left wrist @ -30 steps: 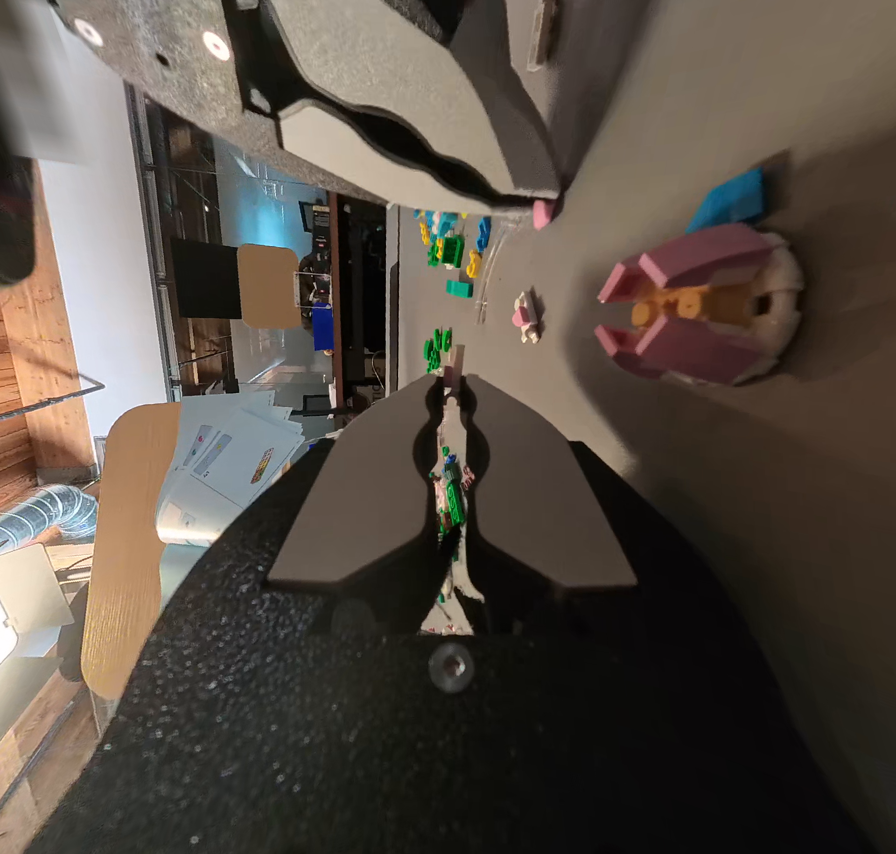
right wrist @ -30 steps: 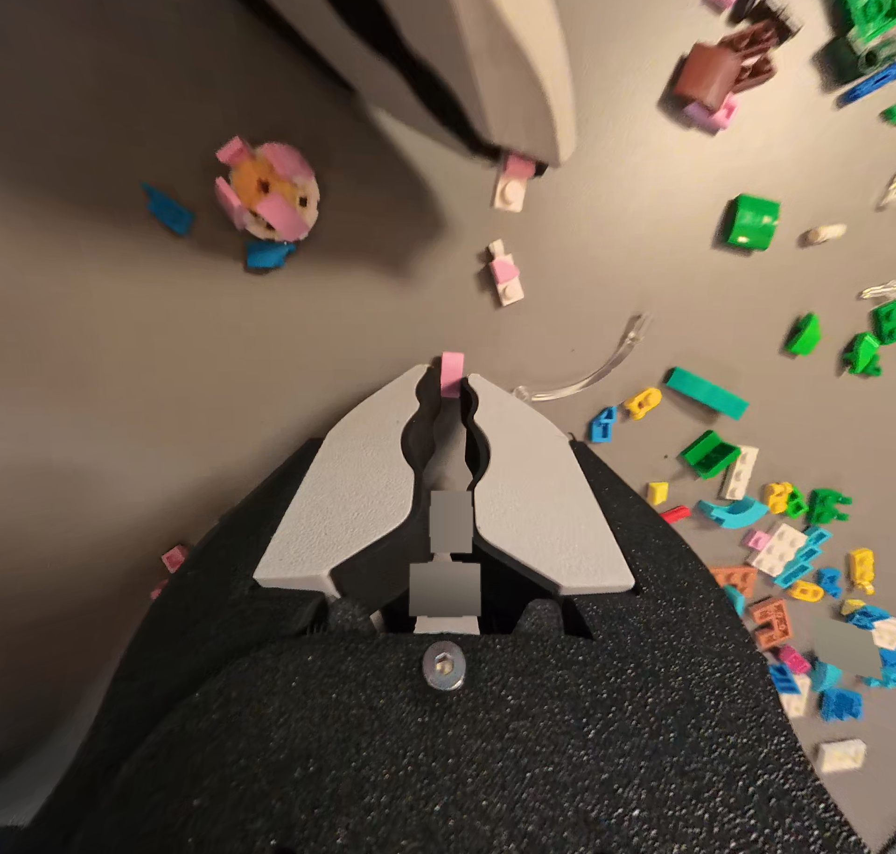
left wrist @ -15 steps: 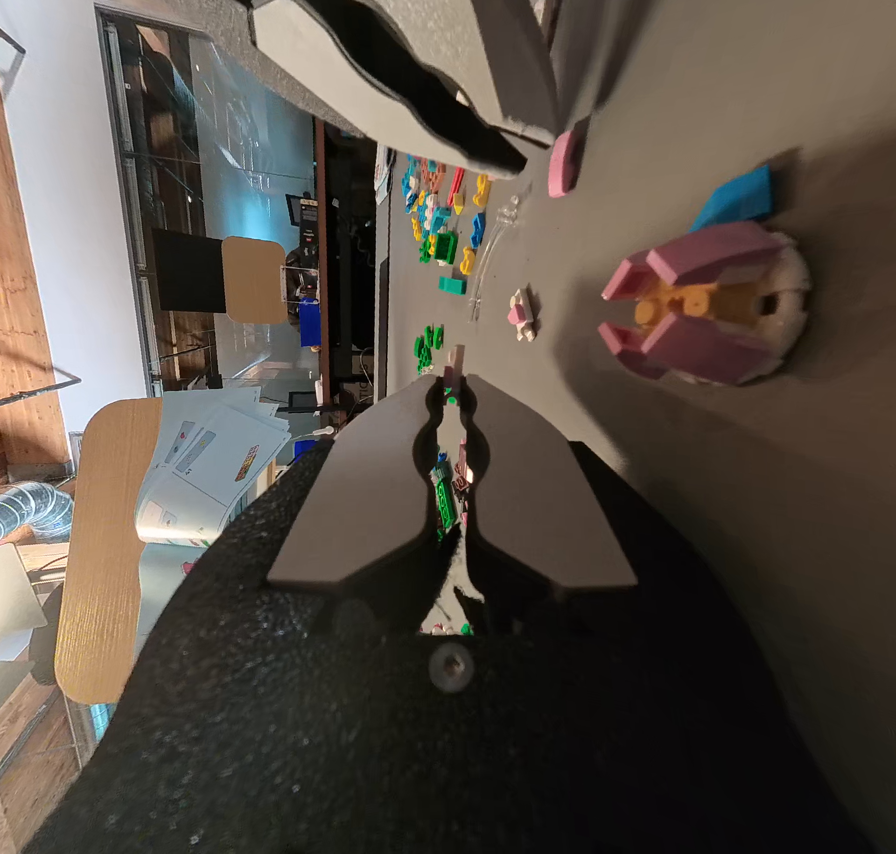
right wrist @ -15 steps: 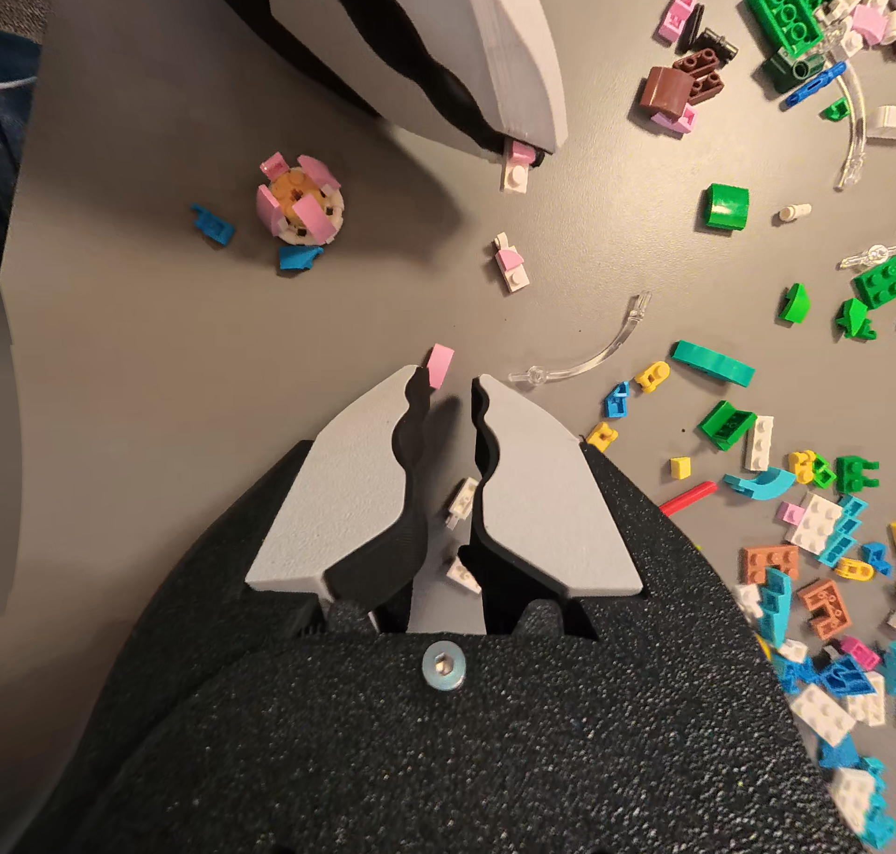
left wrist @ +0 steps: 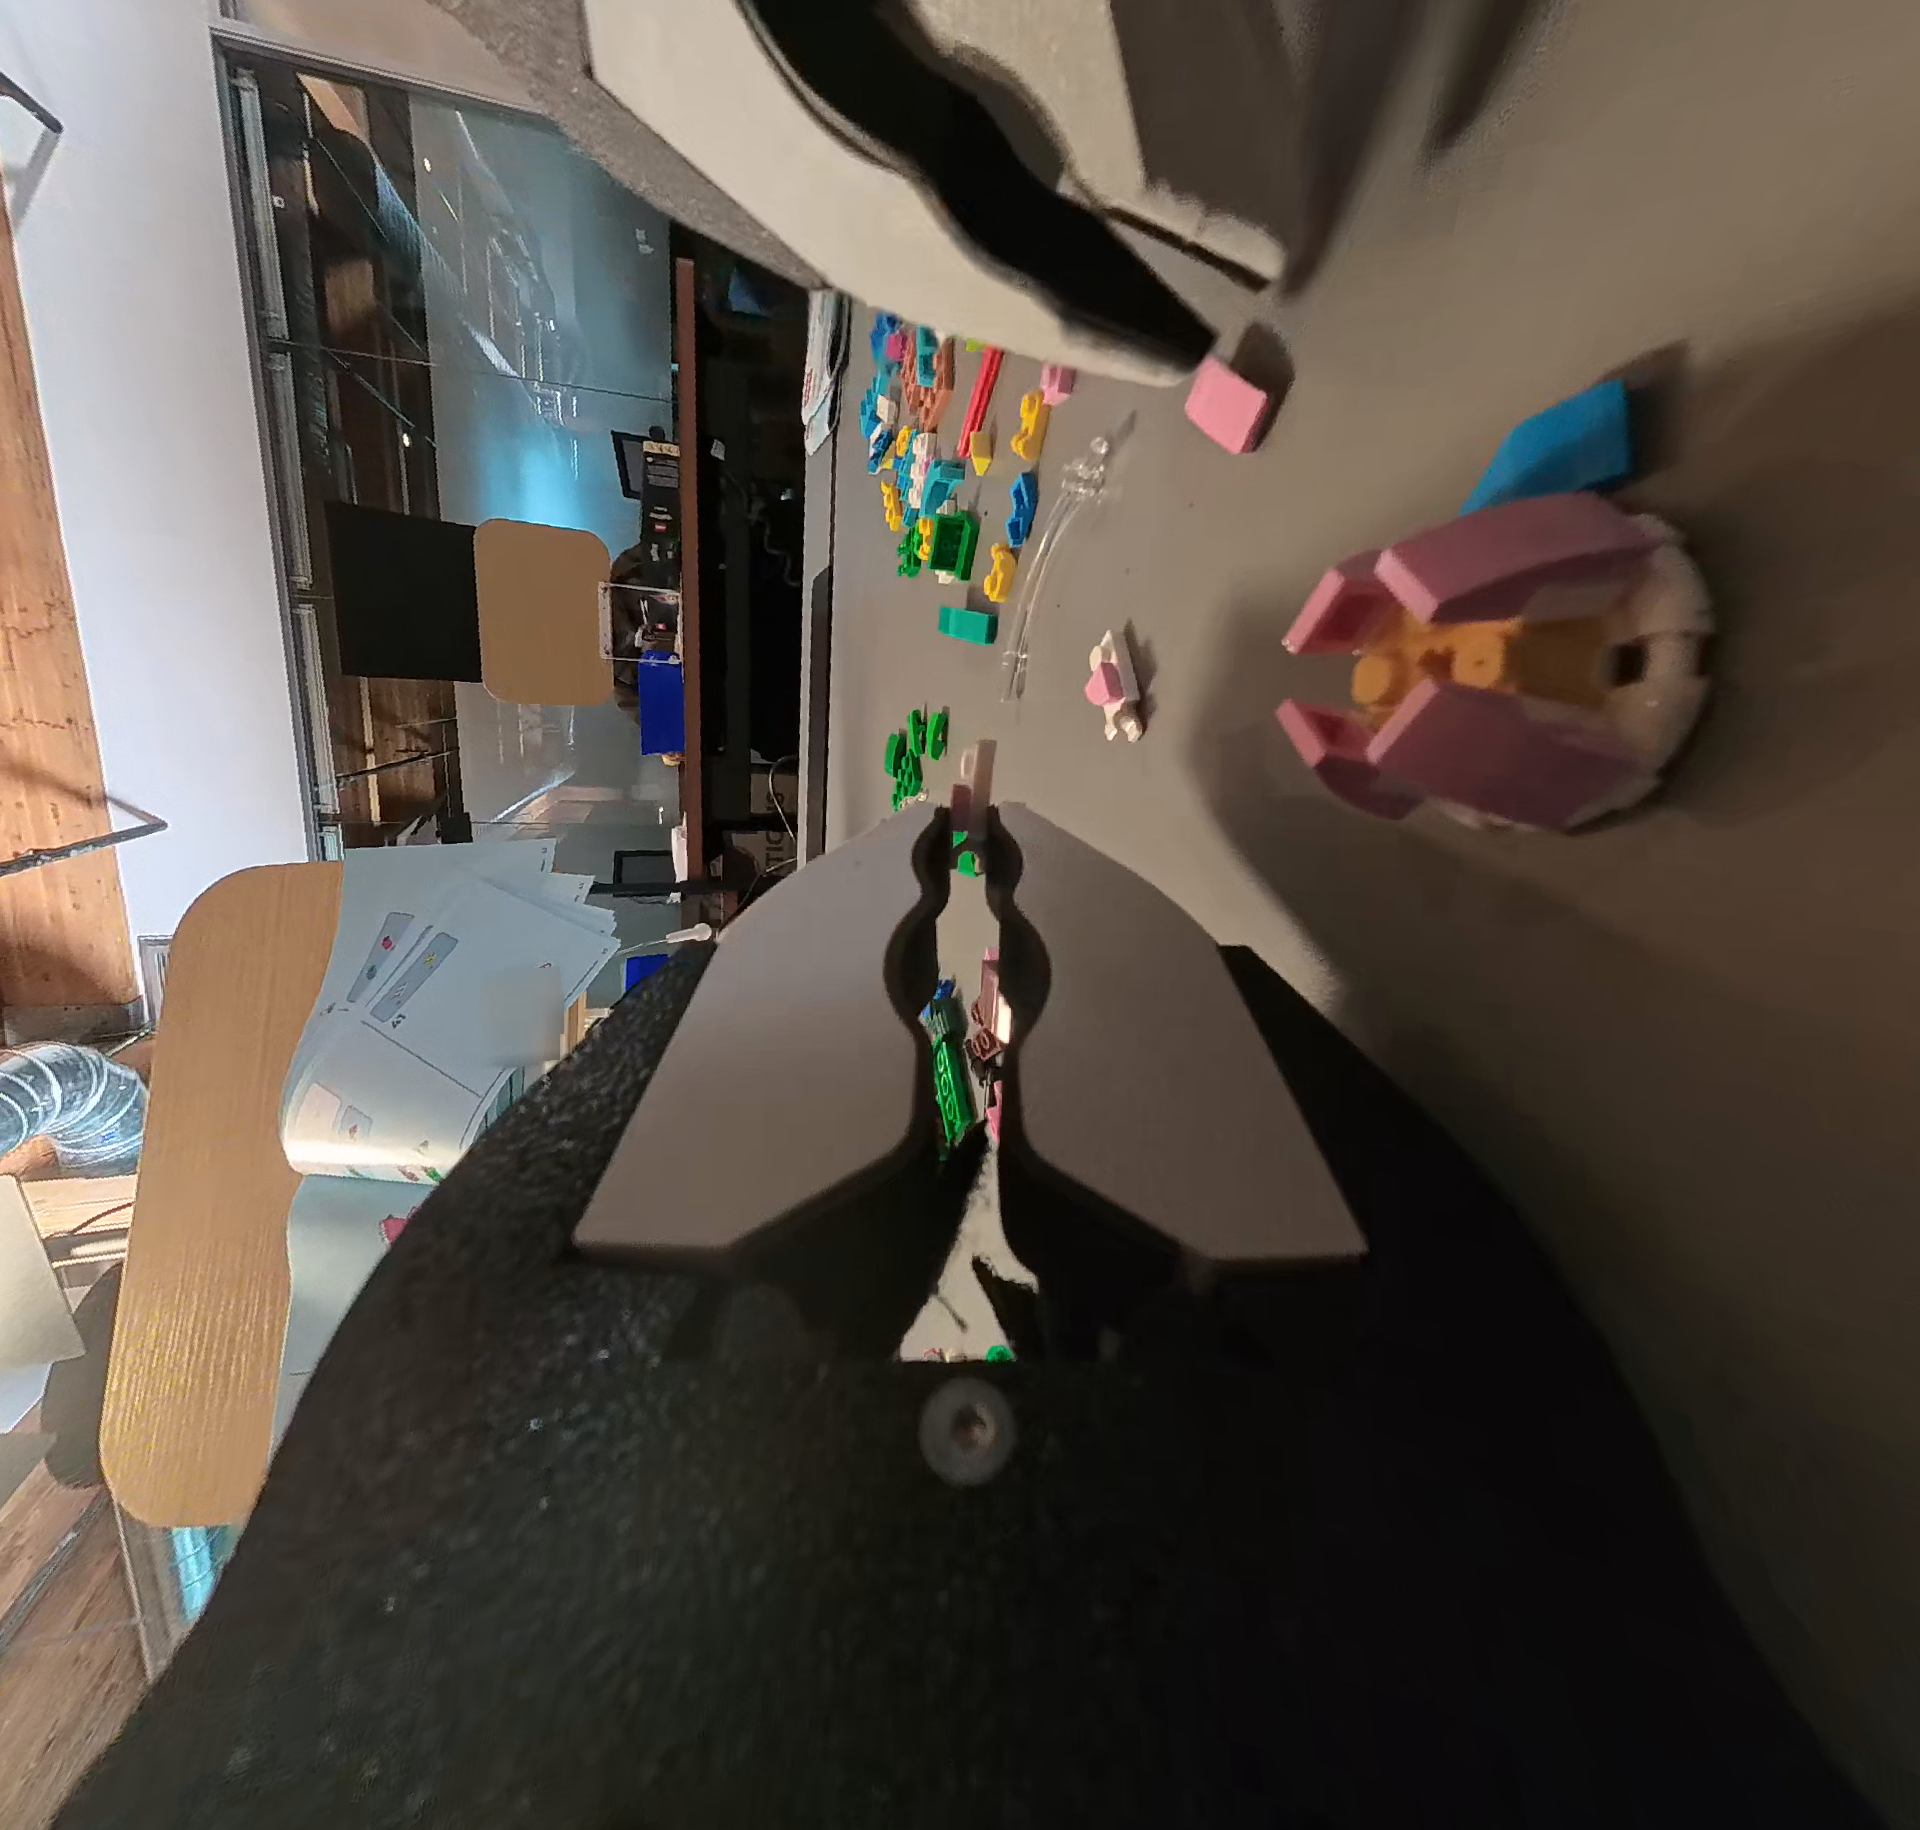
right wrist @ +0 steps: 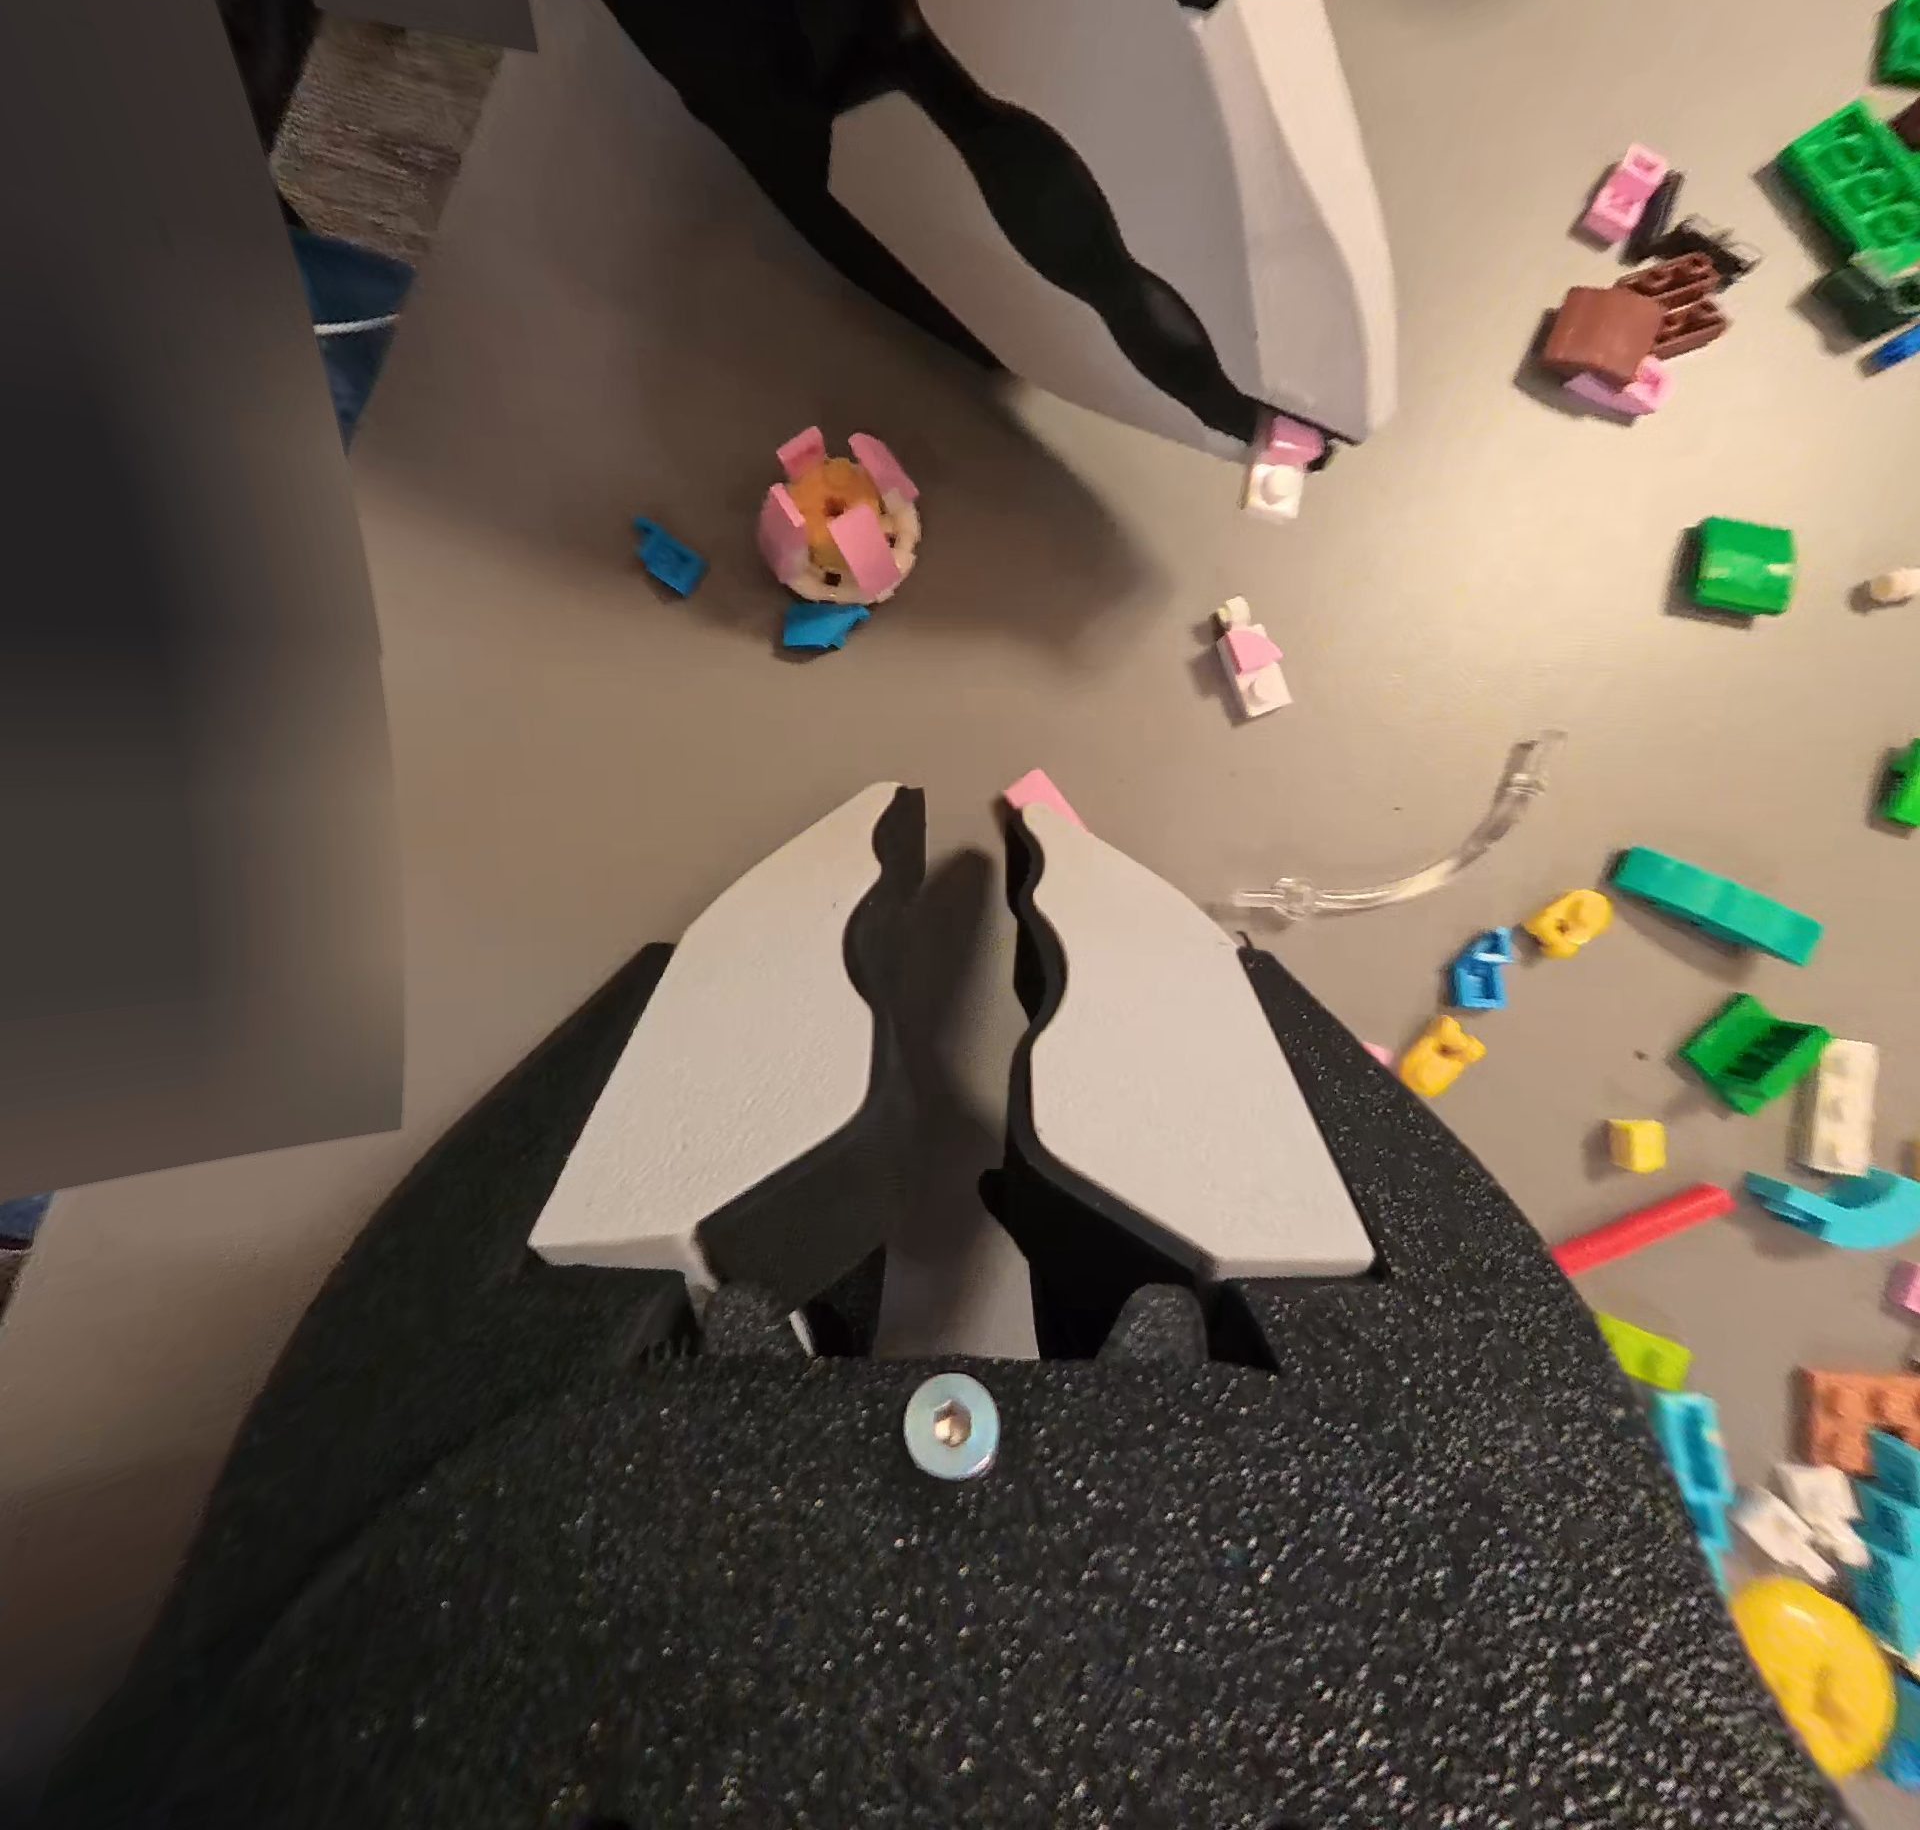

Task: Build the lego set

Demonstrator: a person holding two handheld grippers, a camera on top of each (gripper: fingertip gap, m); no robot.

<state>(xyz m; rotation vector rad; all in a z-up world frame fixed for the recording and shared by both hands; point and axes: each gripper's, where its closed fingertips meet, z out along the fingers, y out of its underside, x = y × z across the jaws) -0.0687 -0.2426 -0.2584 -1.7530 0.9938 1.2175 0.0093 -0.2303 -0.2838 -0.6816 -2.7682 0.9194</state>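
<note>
My left gripper (left wrist: 971, 819) is shut on a small pink-and-white piece (left wrist: 974, 778), held above the grey table; it also shows in the right wrist view (right wrist: 1280, 466). My right gripper (right wrist: 961, 806) is open and empty. A pink tile (right wrist: 1042, 793) lies on the table just beside its right fingertip (right wrist: 1023, 830). In the left wrist view the tile (left wrist: 1229, 405) lies just below the right gripper (left wrist: 1242, 310). The flower build (right wrist: 836, 533), with pink petals, an orange centre and a white base, stands on the table to the left of both grippers (left wrist: 1496, 679).
Two blue pieces (right wrist: 670, 554) (right wrist: 821, 625) lie next to the flower. A small pink-and-white assembly (right wrist: 1252, 663) and a clear curved piece (right wrist: 1403, 866) lie between the grippers. Many loose bricks (right wrist: 1756, 1048) cover the table's right side. Instruction sheets (left wrist: 447, 991) lie on a wooden chair beyond the table edge.
My right gripper has opened and let go of the pink tile, which now lies on the table, and has drawn back from it. My left gripper stays shut on its piece.
</note>
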